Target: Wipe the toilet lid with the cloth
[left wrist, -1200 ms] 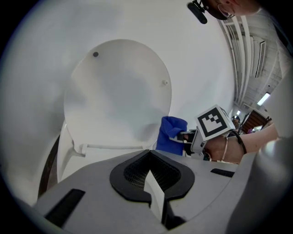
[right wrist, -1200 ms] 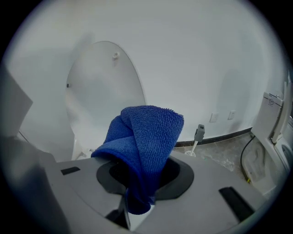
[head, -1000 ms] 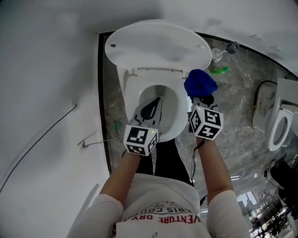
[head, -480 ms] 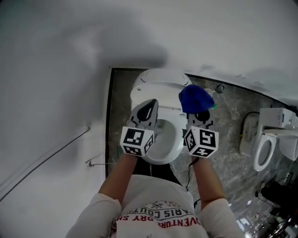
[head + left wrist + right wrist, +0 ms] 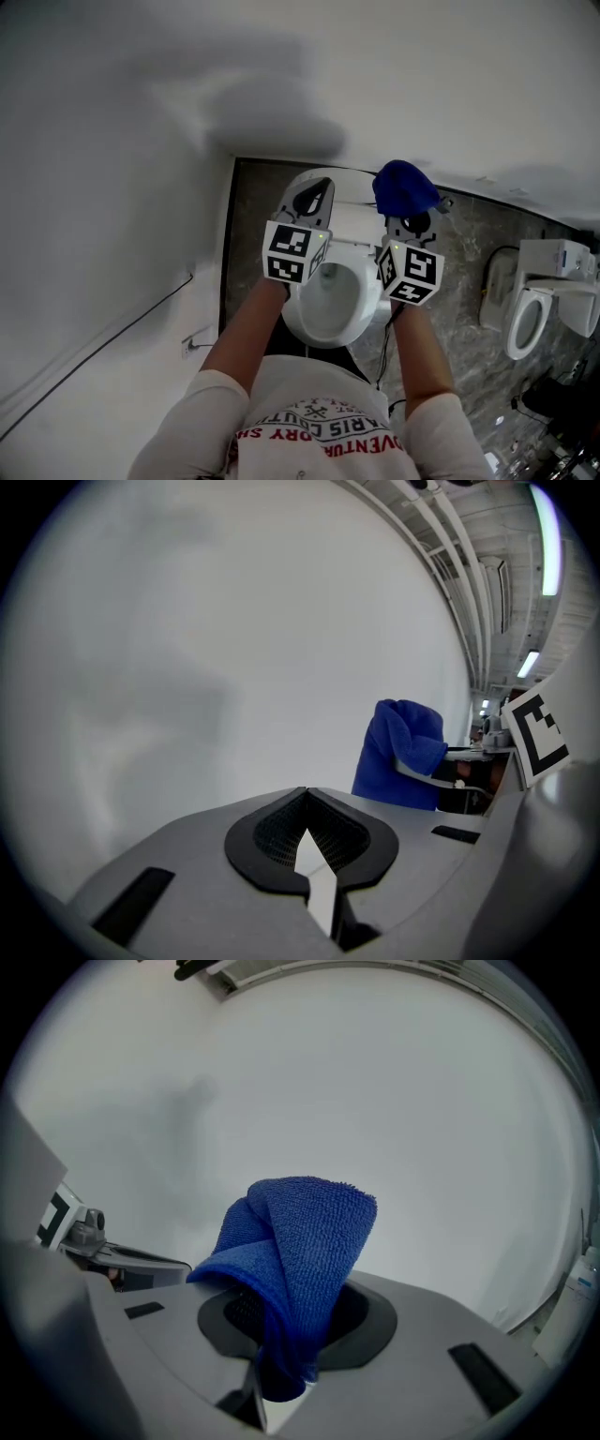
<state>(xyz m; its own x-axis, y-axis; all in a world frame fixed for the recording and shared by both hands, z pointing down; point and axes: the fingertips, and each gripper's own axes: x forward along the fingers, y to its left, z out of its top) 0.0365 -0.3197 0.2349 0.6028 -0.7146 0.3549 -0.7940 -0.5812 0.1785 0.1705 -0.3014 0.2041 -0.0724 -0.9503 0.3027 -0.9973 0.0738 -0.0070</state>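
1. Jaws of the right gripper (image 5: 286, 1330) pinch a blue cloth (image 5: 300, 1241), bunched above them.
2. Left gripper (image 5: 306, 794) jaws meet on nothing.
3. Only the head view shows the toilet (image 5: 330, 314) below both; the gripper views face a white wall (image 5: 234, 621).

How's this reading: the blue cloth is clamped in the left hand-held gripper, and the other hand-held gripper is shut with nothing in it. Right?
Not quite: the sides are swapped. The right gripper view shows the blue cloth clamped in the right hand-held gripper; the left hand-held gripper is the one shut with nothing in it.
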